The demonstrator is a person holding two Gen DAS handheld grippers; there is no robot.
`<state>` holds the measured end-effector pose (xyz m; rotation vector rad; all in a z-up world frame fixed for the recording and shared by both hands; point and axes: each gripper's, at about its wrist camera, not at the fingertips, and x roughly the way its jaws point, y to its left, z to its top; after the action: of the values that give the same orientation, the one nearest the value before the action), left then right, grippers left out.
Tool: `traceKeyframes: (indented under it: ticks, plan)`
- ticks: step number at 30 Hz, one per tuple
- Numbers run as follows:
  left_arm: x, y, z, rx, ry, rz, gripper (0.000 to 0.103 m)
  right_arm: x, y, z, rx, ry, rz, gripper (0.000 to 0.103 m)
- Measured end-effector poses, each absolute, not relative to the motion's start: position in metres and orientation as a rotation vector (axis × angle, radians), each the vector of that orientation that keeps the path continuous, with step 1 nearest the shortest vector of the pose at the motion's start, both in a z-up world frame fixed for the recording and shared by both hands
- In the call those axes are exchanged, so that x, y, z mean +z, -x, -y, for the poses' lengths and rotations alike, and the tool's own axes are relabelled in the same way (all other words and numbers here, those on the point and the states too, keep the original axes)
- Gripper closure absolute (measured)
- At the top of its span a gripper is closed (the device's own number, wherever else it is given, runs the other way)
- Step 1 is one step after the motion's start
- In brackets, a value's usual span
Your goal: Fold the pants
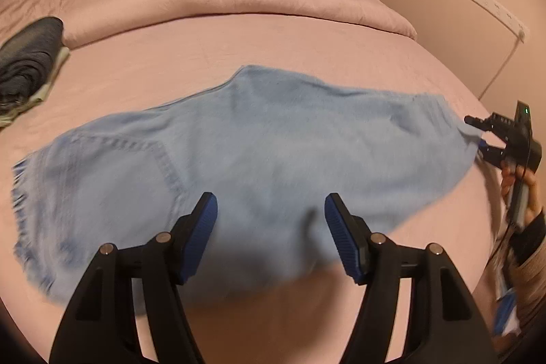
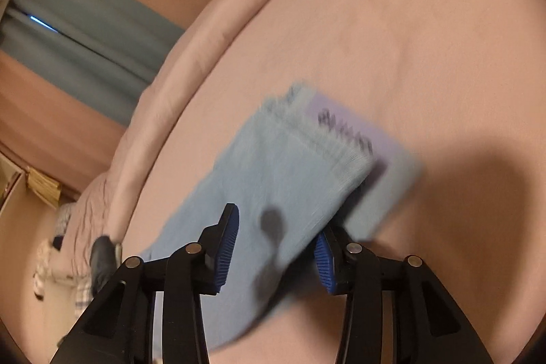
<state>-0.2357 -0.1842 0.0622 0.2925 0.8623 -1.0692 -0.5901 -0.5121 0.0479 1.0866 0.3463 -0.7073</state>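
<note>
Clearly, the light blue pants [image 1: 259, 139] are lying spread across the middle of the pink bed [image 1: 307, 36], motion-blurred. The left hand-held gripper [image 1: 269, 227] is hovering released over their near edge, gripping nothing. The right hand-held gripper [image 1: 477, 135] is sitting at the cloth's right end near the bed's right edge; its own view shows its jaws apart with fabric running between them, probably to pull that end over for a fold. Dark folded clothes [image 1: 27, 63] are waiting by the left edge.
</note>
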Motion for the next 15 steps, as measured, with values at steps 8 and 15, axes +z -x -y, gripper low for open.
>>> traceKeyframes:
  ticks: [8, 15]
  plan:
    - [0.030, 0.188, 0.243, -0.915, -0.151, -1.011, 0.043, 0.099, 0.590, 0.508, -0.721, -0.859, -0.239, 0.098]
    - [0.030, 0.189, 0.248, -0.899, -0.177, -0.980, 0.043, 0.029, 0.599, 0.519, -0.824, -0.963, -0.390, 0.102]
